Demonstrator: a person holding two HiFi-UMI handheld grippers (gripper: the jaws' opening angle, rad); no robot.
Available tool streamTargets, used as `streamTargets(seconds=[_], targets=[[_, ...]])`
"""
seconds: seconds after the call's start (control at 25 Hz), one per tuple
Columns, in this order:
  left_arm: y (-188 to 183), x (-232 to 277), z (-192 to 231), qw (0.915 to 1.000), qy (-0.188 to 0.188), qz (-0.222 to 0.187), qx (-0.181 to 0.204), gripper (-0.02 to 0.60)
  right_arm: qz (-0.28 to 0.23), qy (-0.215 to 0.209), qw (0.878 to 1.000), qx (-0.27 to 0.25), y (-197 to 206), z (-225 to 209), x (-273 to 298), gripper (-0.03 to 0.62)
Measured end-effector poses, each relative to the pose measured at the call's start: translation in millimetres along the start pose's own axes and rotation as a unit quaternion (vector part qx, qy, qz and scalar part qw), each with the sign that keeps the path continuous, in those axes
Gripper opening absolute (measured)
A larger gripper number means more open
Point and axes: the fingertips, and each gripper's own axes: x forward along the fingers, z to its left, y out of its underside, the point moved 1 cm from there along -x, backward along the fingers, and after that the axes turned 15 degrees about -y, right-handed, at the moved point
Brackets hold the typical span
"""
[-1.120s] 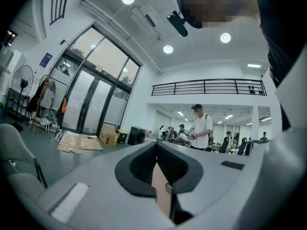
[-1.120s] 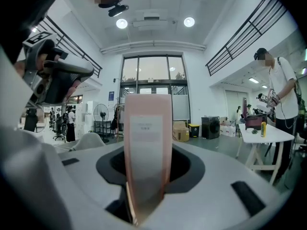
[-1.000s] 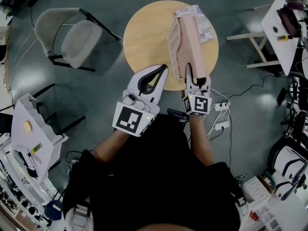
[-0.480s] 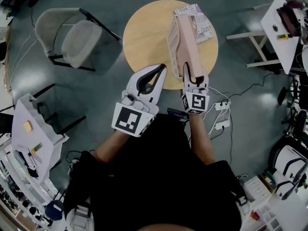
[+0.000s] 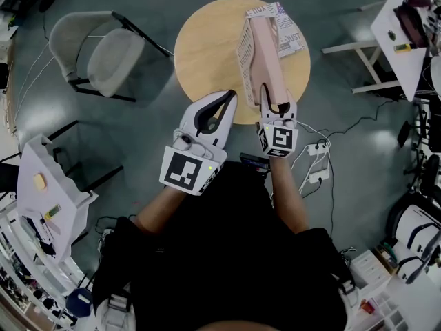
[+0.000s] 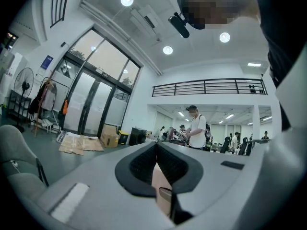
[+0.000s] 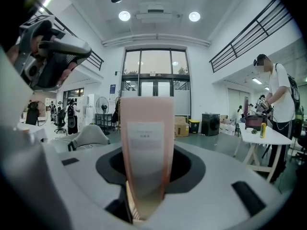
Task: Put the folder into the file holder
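Here, R gripper clamped on near end of pink folder, folder on edge alongside white mesh file holder on round bench, L gripper closed, empty, at bench edge.

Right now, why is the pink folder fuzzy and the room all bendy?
Right gripper view: the pink folder sits right against the lens, so it blurs, and the wide lens bows the balcony railing. Left gripper view: ceiling lights glare white. Head view: the round table looks sharp.
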Motion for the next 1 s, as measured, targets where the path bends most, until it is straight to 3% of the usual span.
streamTargets(seconds=[1.0], targets=[[-8.5,-34.9,-23.0,0.9999,-0.005,-0.014,0.001,0.006,0.06,0.0,0.998,0.018,3.5,0.0,-3.5,0.163]])
